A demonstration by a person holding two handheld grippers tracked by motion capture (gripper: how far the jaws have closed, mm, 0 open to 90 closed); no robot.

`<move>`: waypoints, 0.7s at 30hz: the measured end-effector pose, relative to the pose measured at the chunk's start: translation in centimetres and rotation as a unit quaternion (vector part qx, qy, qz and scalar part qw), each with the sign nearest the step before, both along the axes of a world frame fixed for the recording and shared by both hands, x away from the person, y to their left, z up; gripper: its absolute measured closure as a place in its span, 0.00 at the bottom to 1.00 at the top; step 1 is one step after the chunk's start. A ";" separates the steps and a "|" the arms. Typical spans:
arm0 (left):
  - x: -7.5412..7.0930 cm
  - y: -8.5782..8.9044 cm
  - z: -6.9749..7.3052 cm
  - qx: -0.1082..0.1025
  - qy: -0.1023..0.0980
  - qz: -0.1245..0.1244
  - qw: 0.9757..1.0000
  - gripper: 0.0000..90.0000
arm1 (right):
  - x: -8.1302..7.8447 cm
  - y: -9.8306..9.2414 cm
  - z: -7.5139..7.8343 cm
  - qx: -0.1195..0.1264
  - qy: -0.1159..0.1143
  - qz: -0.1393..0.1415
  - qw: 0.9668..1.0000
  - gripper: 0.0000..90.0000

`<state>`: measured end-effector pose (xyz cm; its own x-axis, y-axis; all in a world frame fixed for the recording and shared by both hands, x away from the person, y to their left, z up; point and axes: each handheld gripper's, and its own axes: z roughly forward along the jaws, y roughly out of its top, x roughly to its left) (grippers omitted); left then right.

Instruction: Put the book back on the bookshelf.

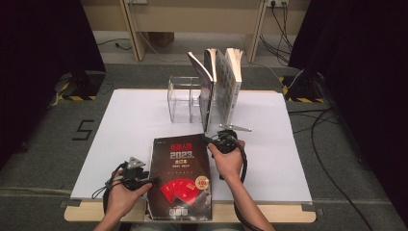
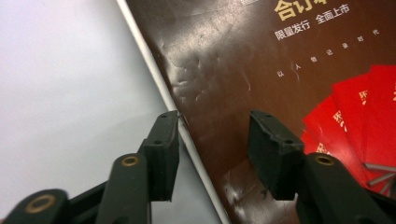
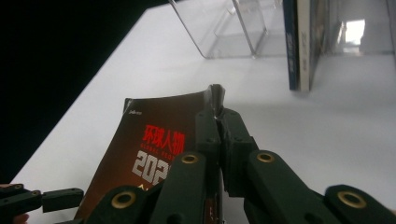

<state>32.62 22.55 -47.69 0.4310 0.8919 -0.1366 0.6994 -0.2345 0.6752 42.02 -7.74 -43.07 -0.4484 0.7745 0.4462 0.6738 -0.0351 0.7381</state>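
book [image 1: 180, 175]: dark brown cover, red fan of cards, white and gold lettering
table [image 1: 130, 120]: white
rack [image 1: 183, 98]: clear
grippers' jaws: black

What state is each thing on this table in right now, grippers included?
Dark magazine: lying flat, top right corner lifted.
Right gripper: shut on the magazine's corner.
Left gripper: open, jaws astride the magazine's left edge.
Clear rack: upright, near slots empty.
Books: standing on edge in the rack.
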 end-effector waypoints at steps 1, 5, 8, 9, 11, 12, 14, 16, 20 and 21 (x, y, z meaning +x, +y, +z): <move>0.0 0.0 0.1 -0.004 -0.007 0.002 1.000 0.56 | -0.1 0.1 0.2 0.001 -0.007 0.000 1.000 0.98; -0.1 0.1 0.5 -0.013 -0.027 0.008 1.000 0.53 | -0.6 0.4 1.6 0.003 -0.035 -0.004 0.999 0.98; -0.2 0.2 1.1 -0.024 -0.051 0.018 0.998 0.53 | -0.8 0.4 2.4 0.010 -0.053 -0.011 0.998 0.98; -0.3 0.3 1.2 -0.026 -0.056 0.020 0.998 0.53 | -0.9 0.3 2.9 0.011 -0.060 -0.015 0.998 0.98; -0.3 0.4 1.4 -0.031 -0.063 0.026 0.997 0.53 | -1.0 0.4 3.5 0.012 -0.073 -0.019 0.997 0.98; -0.3 0.5 1.5 -0.035 -0.067 0.029 0.997 0.53 | -1.0 0.4 3.8 0.012 -0.077 -0.020 0.997 0.98; -0.3 0.6 1.6 -0.038 -0.072 0.031 0.996 0.53 | -1.1 0.3 4.5 0.015 -0.086 -0.026 0.996 0.98; -0.3 0.7 1.7 -0.039 -0.075 0.033 0.996 0.53 | -1.1 0.1 5.3 0.019 -0.097 -0.033 0.995 0.98; -0.3 0.7 1.8 -0.044 -0.080 0.034 0.995 0.53 | -1.3 -0.2 6.5 0.025 -0.117 -0.043 0.992 0.98; -0.3 0.7 1.8 -0.044 -0.081 0.034 0.995 0.53 | -1.3 -0.3 6.9 0.033 -0.120 -0.047 0.991 0.98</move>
<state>32.29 23.28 -45.88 0.3927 0.9075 -0.1493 0.5919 -0.1252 0.7962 40.69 -8.09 -36.17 -0.4756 0.7906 0.3857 0.4704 -0.1419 0.8710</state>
